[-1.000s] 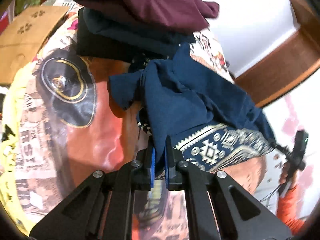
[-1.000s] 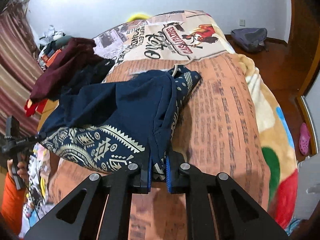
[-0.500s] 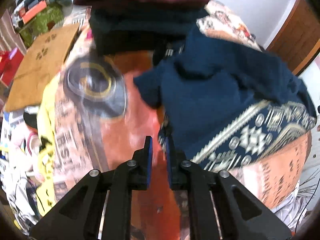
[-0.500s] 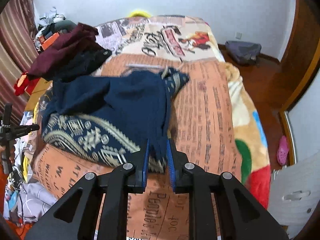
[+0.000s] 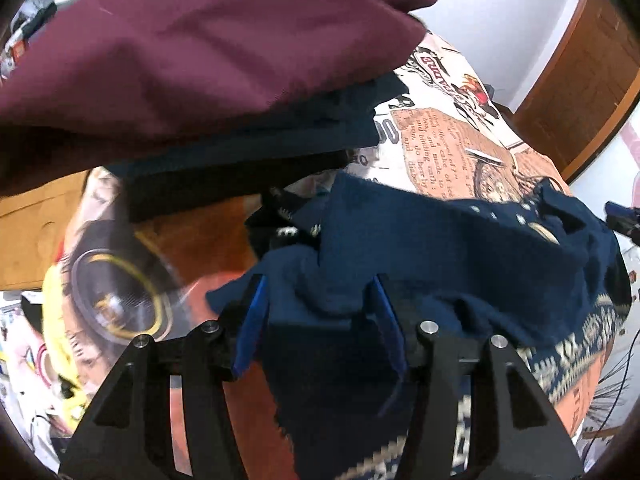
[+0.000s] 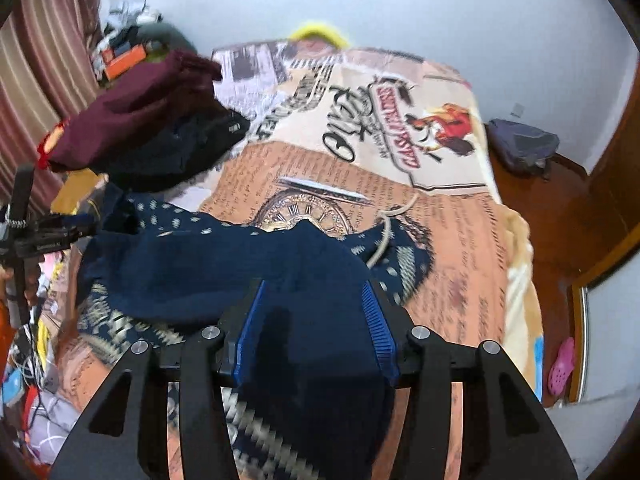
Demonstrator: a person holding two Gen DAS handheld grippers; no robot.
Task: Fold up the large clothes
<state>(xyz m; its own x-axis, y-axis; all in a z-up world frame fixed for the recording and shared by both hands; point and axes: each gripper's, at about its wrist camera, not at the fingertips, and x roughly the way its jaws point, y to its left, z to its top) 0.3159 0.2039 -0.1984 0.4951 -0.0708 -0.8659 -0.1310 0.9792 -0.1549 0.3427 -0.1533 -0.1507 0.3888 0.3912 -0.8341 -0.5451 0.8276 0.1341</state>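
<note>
**Both grippers letting go of the navy garment**

Left gripper: its jaws are opening, blue pads clear of the cloth, with a hump of the garment lying loose between them at lower centre of the frame; right gripper: jaws likewise opening, navy cloth slack between the pads and not pinched, so both count as released.

The garment spreads across the middle of the bed, its patterned band running along the lower left in the right view and lower right in the left view; a pale cord trails from it right of centre.

Beyond it, at upper left in both views, sits the stack of 3 folded pieces, maroon on top; its lower edge comes close to the garment's far corner.

Risks, as I judge them: the fold looks lumpy, so it may spring open once freed; withdrawing with cloth between the pads could snag and drag it; a careless sweep could nudge the stack.
</note>
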